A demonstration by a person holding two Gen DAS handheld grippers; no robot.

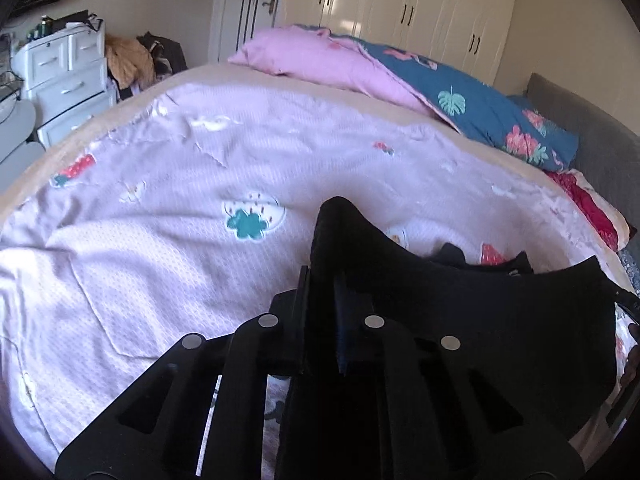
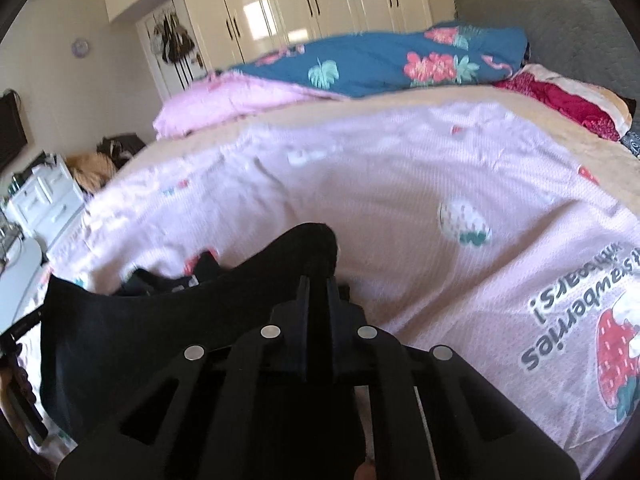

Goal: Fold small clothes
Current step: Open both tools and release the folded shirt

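A small black garment (image 1: 480, 312) hangs stretched between my two grippers above the bed. My left gripper (image 1: 322, 280) is shut on its left corner, which sticks up past the fingertips. In the right wrist view the same black garment (image 2: 160, 320) sags away to the left, and my right gripper (image 2: 318, 284) is shut on its right corner. More black cloth (image 1: 500, 262) lies on the bed beyond the sagging edge. The other gripper shows as a dark edge at each view's side.
The bed is covered by a pale pink sheet with strawberry prints (image 1: 200, 200). A rolled pink and blue floral quilt (image 1: 460, 92) lies at the far side, a red blanket (image 2: 568, 108) by the grey headboard. White drawers (image 1: 64, 72) stand at left, wardrobes (image 2: 312, 0) behind.
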